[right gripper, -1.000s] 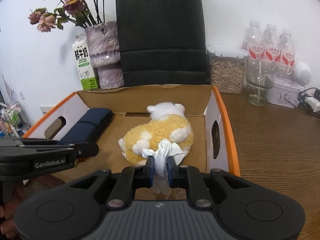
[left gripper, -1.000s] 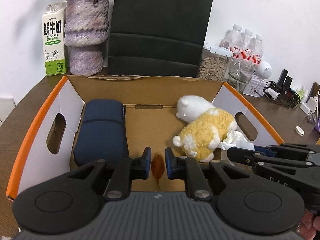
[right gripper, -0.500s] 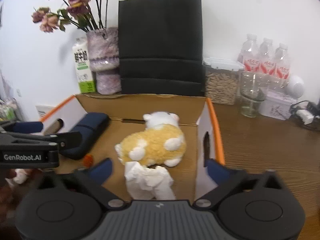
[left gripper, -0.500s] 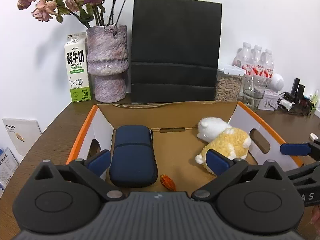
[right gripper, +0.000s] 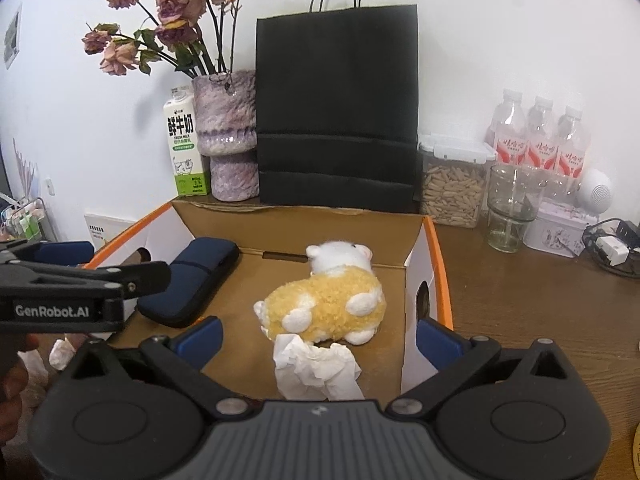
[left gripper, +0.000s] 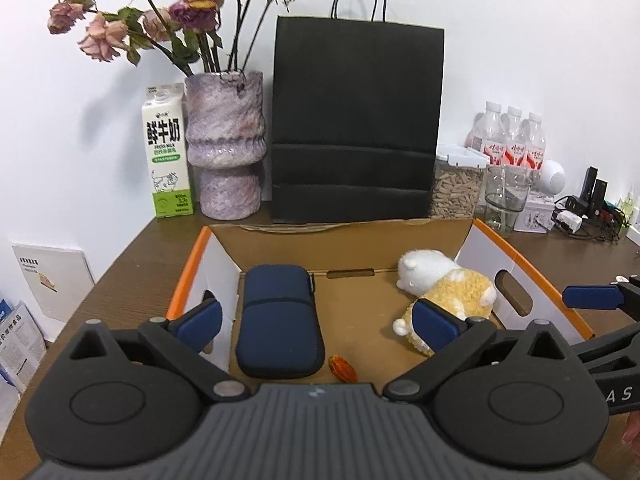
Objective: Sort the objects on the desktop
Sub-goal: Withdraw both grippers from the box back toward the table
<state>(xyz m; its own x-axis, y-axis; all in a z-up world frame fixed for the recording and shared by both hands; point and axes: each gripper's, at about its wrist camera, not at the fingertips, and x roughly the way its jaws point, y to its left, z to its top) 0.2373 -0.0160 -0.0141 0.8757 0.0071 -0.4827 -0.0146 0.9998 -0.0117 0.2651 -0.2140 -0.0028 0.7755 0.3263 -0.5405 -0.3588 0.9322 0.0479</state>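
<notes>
An open cardboard box with orange edges holds a navy pouch, a yellow and white plush toy, a small red-brown item and a crumpled white tissue. My left gripper is open and empty, raised above the box's near edge. My right gripper is open and empty above the tissue, which lies against the plush toy. The pouch lies at the box's left side. The left gripper's side shows in the right wrist view.
Behind the box stand a black paper bag, a purple vase of dried roses, a milk carton, a jar of seeds, a glass and water bottles. Cables and chargers lie at right.
Both grippers opened and pulled back and up. The left one let go of the red-brown item and the right one let go of the tissue; both now lie in the box.
</notes>
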